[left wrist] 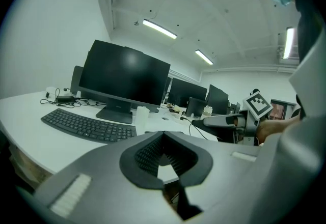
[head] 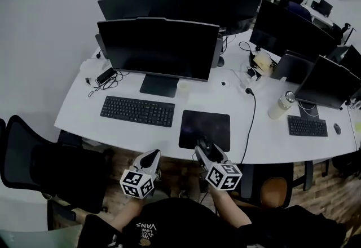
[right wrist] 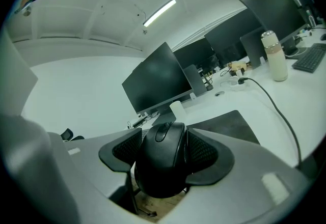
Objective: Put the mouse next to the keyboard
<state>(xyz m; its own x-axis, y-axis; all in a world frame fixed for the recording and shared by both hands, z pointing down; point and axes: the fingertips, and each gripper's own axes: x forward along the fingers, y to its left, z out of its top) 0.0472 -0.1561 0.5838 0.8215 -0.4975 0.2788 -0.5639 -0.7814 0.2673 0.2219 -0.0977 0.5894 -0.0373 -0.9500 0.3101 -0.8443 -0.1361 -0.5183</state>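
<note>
- My right hand-held gripper [head: 204,147] is clenched on the mouse [right wrist: 163,159]. One jaw presses each flank, and the wheel end points away from me.
- The mouse is held in the air at the near edge of the mouse pad [head: 205,129], right of the keyboard [head: 137,110] and nearer me than it. It is not touching the keyboard.
- In the right gripper view, wooden floor shows under the mouse's rear.
- My left hand-held gripper [head: 151,158] has its jaws closed tip to tip with nothing between them. It hangs off the table [head: 79,113] edge, on my side of the keyboard's right end.
- The keyboard lies flat on the table, parallel to its front edge.
- The mouse pad lies just right of the keyboard, with a strip of bare table between them.
- A monitor [head: 158,48] stands just behind the keyboard, with its foot close to the keyboard's far right.
- A black cable [head: 253,120] runs over the table beyond the pad, well right of the keyboard.
- A pale bottle [head: 281,106] stands farther right again.
</note>
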